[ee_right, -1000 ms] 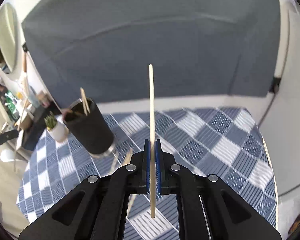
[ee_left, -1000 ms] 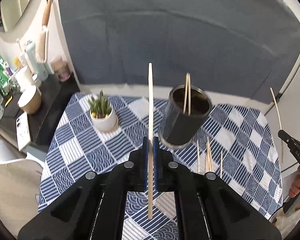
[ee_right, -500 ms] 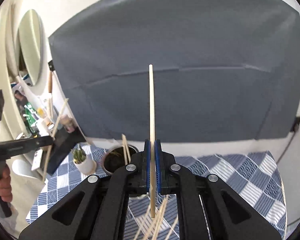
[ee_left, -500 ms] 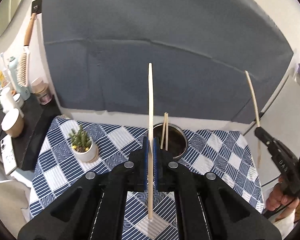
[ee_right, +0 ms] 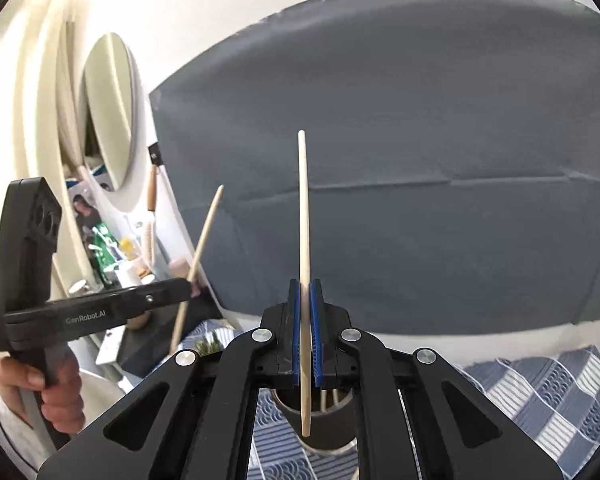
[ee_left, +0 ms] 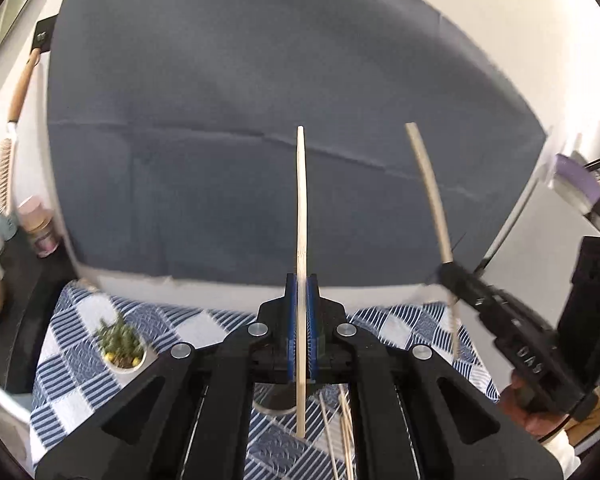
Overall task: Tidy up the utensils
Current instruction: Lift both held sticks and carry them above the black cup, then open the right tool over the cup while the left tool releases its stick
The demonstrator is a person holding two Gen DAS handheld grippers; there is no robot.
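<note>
The left hand-held gripper [ee_left: 301, 300] is clamped tight on a single wooden chopstick [ee_left: 301, 208], which stands upright between the blue pads, its top against the grey backdrop [ee_left: 260, 120] and its lower end hanging behind the jaws over the checked blue and white cloth [ee_left: 72, 364] on the surface. The right hand-held gripper [ee_right: 308, 308] grips a second chopstick [ee_right: 303, 216] the same way, upright and pinched between closed blue pads.

In the right wrist view a dark cylindrical holder [ee_right: 328, 424] stands on the cloth directly below the jaws, near the camera. At least two pale sticks [ee_right: 329, 396] lean inside it; how many more it holds cannot be told, since the gripper body hides most of the opening. The lower tip of the held chopstick hangs in front of the holder's wall, outside the cup as far as can be seen.

In the left wrist view several loose chopsticks [ee_left: 342, 428] lie flat on the cloth, near and slightly right of centre, and a curved rim shows just left of them under the jaws. A small white pot [ee_left: 126, 364] holding a green spiky plant [ee_left: 118, 338] sits on the cloth to the left. Farther left, a dark side shelf [ee_left: 24, 280] carries jars and cups whose contents are too blurred to read.
</note>
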